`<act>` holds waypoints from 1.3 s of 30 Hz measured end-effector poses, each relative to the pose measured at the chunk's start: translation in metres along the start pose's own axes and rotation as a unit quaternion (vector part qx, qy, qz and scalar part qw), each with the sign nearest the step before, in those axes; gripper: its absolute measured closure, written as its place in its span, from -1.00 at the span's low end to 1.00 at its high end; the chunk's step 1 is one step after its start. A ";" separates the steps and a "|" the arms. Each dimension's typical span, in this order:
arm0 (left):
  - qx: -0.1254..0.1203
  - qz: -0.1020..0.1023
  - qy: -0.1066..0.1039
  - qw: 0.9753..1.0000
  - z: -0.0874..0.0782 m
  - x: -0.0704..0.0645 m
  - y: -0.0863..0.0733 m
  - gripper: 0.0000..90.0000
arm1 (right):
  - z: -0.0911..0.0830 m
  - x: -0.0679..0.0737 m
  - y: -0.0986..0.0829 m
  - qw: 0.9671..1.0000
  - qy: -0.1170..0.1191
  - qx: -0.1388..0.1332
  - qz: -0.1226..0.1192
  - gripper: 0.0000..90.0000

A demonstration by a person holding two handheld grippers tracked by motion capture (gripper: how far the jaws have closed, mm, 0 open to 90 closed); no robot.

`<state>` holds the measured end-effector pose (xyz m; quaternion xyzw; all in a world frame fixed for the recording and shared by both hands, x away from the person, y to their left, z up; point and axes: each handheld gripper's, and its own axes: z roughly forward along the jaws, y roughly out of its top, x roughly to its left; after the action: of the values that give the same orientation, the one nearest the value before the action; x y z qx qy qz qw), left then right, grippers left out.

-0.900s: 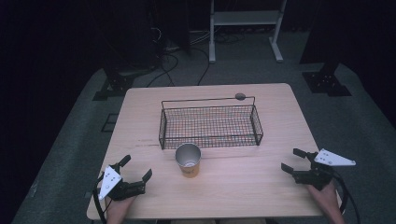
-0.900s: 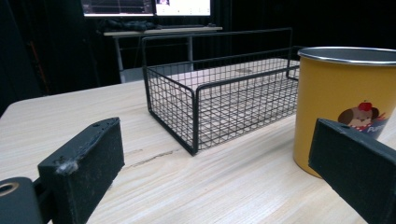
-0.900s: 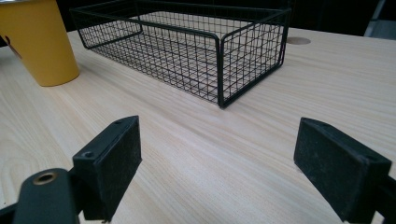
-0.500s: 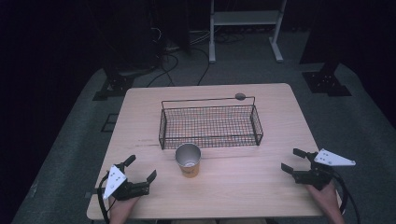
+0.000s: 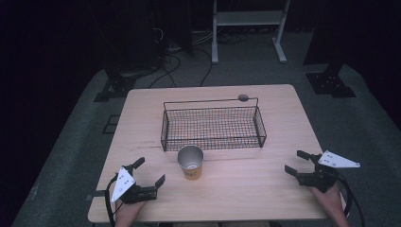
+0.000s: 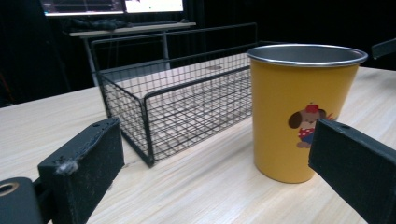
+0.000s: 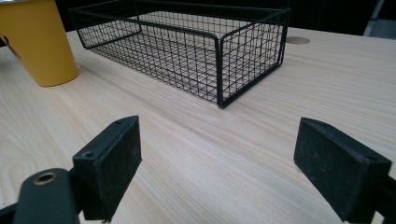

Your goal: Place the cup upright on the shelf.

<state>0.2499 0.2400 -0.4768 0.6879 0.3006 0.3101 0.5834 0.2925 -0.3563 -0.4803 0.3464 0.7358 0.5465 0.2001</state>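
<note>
Left gripper (image 5: 147, 171) sits low at the near-left corner of the table (image 5: 283, 113), jaws spread wide, nothing between them, aimed toward the cup (image 5: 190, 161). In the left gripper view the cup (image 6: 303, 109) is just ahead and right of centre, partly behind the right jaw: yellow, metal rim, cartoon dog on the side, upright on the wood. Right gripper (image 5: 297, 162) is near the table's right edge, jaws also wide apart and empty, well clear of everything. Cup stands just in front of the wire basket (image 5: 213, 126), near its front-left corner, apart from it. Basket sits mid-table, black mesh, looks empty. In the right gripper view the basket (image 7: 187, 42) is ahead and the cup (image 7: 39, 42) is at far left. Small round grey thing (image 5: 243, 98) on the table behind the basket, can't tell what it is.
</note>
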 end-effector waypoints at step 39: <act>0.001 -0.003 -0.086 0.996 0.031 -0.028 0.011 -0.95 | 0.000 0.000 0.000 1.000 0.001 -0.002 0.002 -0.69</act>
<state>0.2569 0.1983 -0.4723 0.7119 0.2518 0.2476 0.6070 0.2928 -0.3567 -0.4803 0.3465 0.7343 0.5487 0.1990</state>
